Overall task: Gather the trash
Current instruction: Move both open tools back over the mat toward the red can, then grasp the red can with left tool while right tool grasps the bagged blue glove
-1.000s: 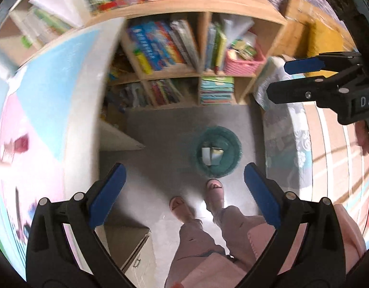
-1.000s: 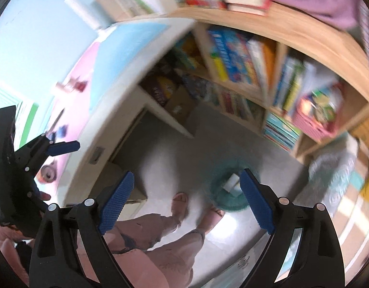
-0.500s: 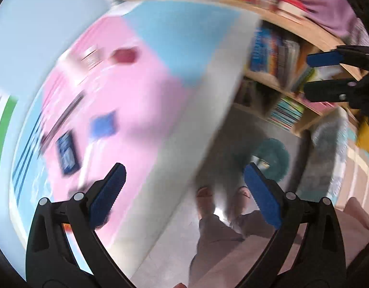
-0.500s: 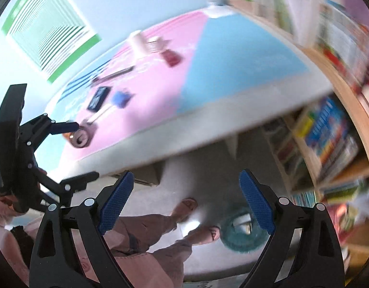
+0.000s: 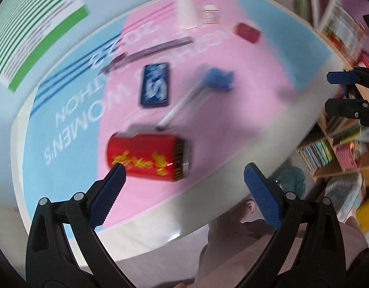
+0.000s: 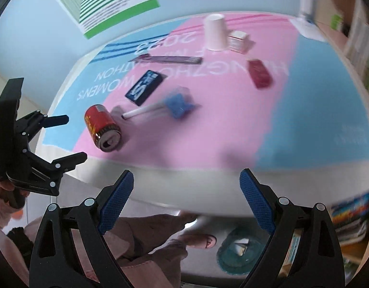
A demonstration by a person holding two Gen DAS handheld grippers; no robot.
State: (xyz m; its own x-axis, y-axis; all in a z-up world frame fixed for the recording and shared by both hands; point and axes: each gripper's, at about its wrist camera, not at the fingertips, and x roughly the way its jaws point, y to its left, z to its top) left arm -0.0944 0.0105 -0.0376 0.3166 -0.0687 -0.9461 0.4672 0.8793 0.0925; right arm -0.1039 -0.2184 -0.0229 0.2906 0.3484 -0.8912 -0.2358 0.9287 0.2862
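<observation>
A red drink can (image 5: 148,158) lies on its side on the pink and blue table cover (image 5: 244,110); it also shows in the right wrist view (image 6: 103,127). My left gripper (image 5: 184,187) is open and empty, just short of the can. My right gripper (image 6: 187,196) is open and empty at the table's near edge. A teal bin (image 6: 239,252) with a few cartons inside stands on the floor below; it also shows in the left wrist view (image 5: 291,180).
On the table lie a blue card box (image 6: 146,87), a blue brush with a white handle (image 6: 165,106), a red box (image 6: 260,73), a white paper cup (image 6: 215,34), a small carton (image 6: 238,40) and a purple strip (image 6: 170,59). Bookshelves (image 5: 340,144) stand at the right.
Both grippers have swung up from the floor and bin to the table top. The can now lies right before my left gripper. Both stay open.
</observation>
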